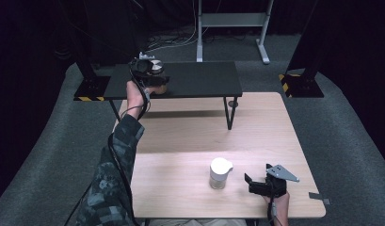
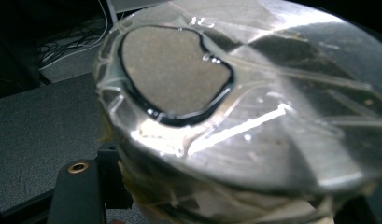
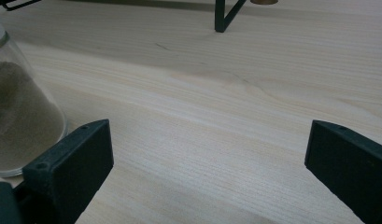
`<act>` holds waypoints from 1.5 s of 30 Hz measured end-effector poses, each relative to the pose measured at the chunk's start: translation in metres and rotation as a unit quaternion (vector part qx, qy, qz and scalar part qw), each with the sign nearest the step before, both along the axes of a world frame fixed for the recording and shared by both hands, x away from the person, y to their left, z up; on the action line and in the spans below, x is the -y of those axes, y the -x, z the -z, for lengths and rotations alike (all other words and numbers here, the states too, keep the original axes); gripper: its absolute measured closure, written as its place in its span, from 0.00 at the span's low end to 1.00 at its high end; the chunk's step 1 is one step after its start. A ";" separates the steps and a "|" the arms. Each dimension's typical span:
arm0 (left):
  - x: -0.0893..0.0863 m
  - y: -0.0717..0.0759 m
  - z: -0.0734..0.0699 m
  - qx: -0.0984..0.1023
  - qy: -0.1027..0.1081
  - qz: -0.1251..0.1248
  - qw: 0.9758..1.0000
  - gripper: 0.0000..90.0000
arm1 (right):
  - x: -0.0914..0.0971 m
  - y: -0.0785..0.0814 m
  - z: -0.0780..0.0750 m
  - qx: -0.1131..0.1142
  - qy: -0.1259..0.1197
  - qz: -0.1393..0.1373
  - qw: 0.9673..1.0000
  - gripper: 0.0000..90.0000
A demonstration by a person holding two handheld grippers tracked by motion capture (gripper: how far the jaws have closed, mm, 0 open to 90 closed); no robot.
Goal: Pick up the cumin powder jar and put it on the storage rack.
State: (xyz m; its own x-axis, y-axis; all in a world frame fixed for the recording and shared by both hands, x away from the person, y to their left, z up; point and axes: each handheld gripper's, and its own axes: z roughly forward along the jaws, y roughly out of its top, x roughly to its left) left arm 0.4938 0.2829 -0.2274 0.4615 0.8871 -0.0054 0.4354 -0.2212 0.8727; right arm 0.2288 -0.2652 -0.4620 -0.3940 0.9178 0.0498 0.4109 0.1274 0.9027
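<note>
High view. The left hand-held gripper (image 1: pixel 152 70) is raised over the black shelf (image 1: pixel 199 79) at the far side of the tabletop (image 1: pixel 190 141), pinching a small jar (image 1: pixel 158 88) that sits at or just above the shelf's left part; whether the base touches cannot be told. A second jar (image 1: pixel 220 173) with a white lid stands on the near tabletop. The right hand-held gripper (image 1: pixel 257 183) rests near it, to its right, with jaws spread and nothing between them. Risk: if the left jaws part before the jar is seated flat, it would likely tip or roll on the shelf.

Left gripper view. The held jar's clear lid (image 2: pixel 254 116) is seen close up, with a teardrop opening and grainy brown contents under it. The jaws press on the jar's sides below the lid. Risk: the jar appears tilted toward the camera; further tilt could spill powder if the opening is unsealed, which cannot be told. Small raised marks near the lid's top edge are too blurred to read.

Right gripper view. Both black jaws stand wide apart over bare wood. The second jar, part full of pale powder, stands at the left, just beside the left jaw. Risk: a sideways sweep of that jaw could knock it over. No label or writing is legible.
</note>
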 end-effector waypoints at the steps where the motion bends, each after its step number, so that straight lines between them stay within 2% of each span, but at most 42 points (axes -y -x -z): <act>1: 0.000 0.000 0.000 -0.001 -0.001 0.001 1.000 0.34 | 0.000 0.000 0.000 0.001 0.000 0.000 1.000 0.00; 20: 0.000 -0.008 0.001 0.000 0.002 -0.001 1.000 0.34 | 0.001 -0.001 -0.001 -0.003 -0.001 -0.002 1.000 0.00; 45: 0.002 -0.008 0.000 0.001 -0.001 -0.005 1.000 0.34 | 0.002 -0.002 -0.001 -0.004 -0.002 -0.003 1.000 0.00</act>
